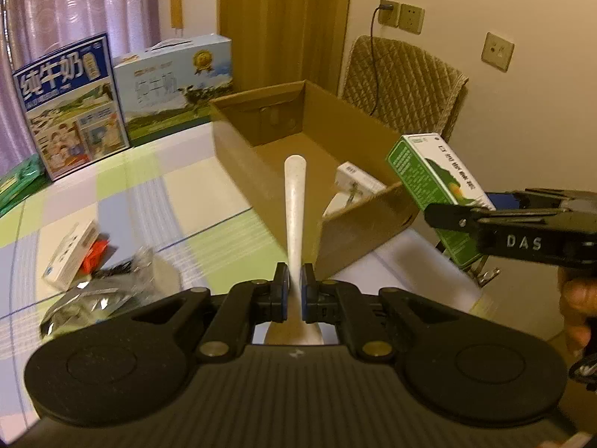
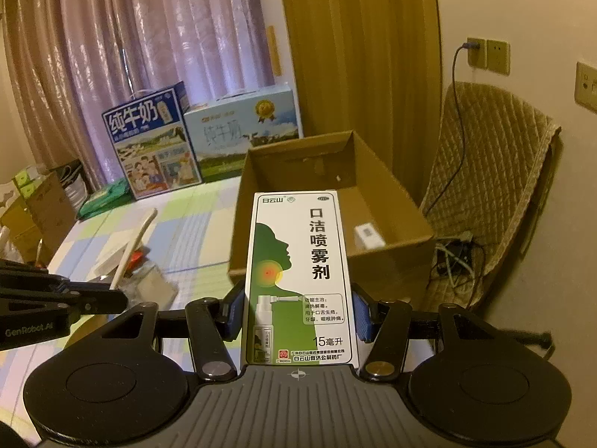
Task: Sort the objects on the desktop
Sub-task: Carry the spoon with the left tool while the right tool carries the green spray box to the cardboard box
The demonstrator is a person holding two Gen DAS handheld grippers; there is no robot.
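My left gripper (image 1: 294, 280) is shut on the neck of a white spoon (image 1: 294, 201), whose handle points forward toward the open cardboard box (image 1: 238, 156). The spoon's bowl is mostly hidden under the jaws. My right gripper (image 2: 298, 302) is shut on a green-and-white spray medicine box (image 2: 298, 261), held upright just in front of the cardboard box (image 2: 391, 268). In the left wrist view the medicine box (image 1: 429, 171) and right gripper (image 1: 459, 212) hover at the carton's near right corner. A small white box (image 2: 367, 237) lies inside the carton.
On the checked tablecloth at the left lie a small white box (image 1: 71, 254), a red item (image 1: 95, 255) and a crinkled plastic bag (image 1: 112, 287). Two milk cartons (image 1: 71, 108) (image 1: 175, 89) stand at the back. A quilted chair (image 1: 403, 82) stands behind the cardboard box.
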